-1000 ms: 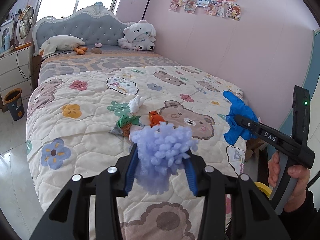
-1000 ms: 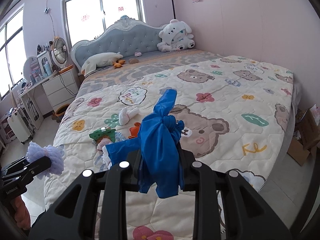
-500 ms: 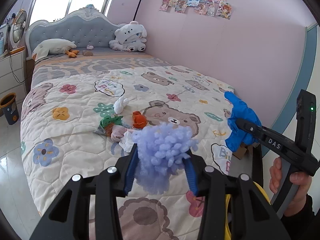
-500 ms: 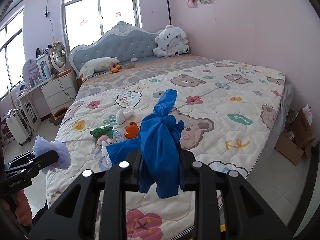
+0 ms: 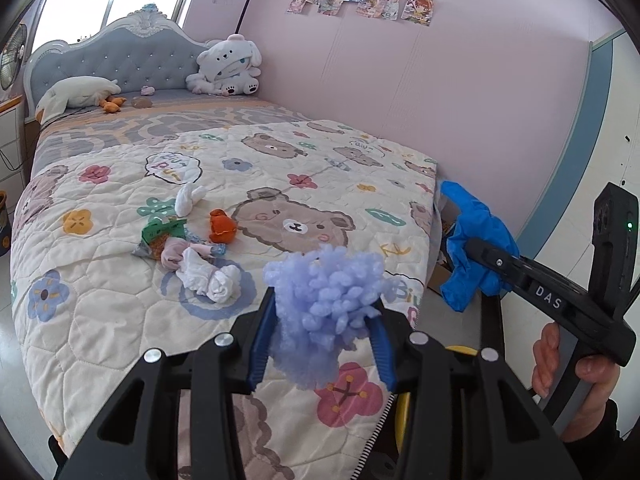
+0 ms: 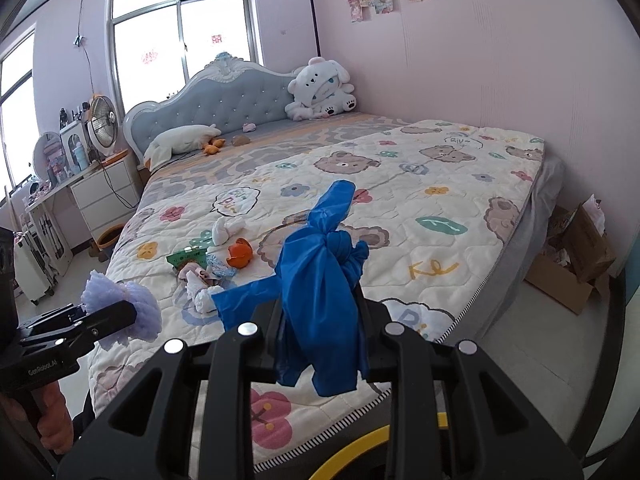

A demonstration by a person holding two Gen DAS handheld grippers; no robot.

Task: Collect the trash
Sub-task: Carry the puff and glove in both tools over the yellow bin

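Trash is pinched in both grippers to be carried off; purple fluff (image 5: 326, 300) is squeezed by the left gripper (image 5: 324, 344), low middle; a blue bag (image 6: 320, 300) is squeezed by the right gripper (image 6: 320, 344); more scraps (image 5: 188, 248) are left on the bed (image 5: 100, 320), middle left.

Both fisheye views ride on hand-held grippers near the foot end of the bed with the bear-print quilt (image 5: 120, 312), looking slightly downward along their fingers toward the grey tufted headboard (image 6: 224, 96). The left wrist view sits further left and sees the right gripper (image 5: 472, 248) at its right edge; the right wrist view sees the left gripper (image 6: 120, 312) at its lower left. Both share the quilt, headboard and pink wall (image 6: 500, 60)
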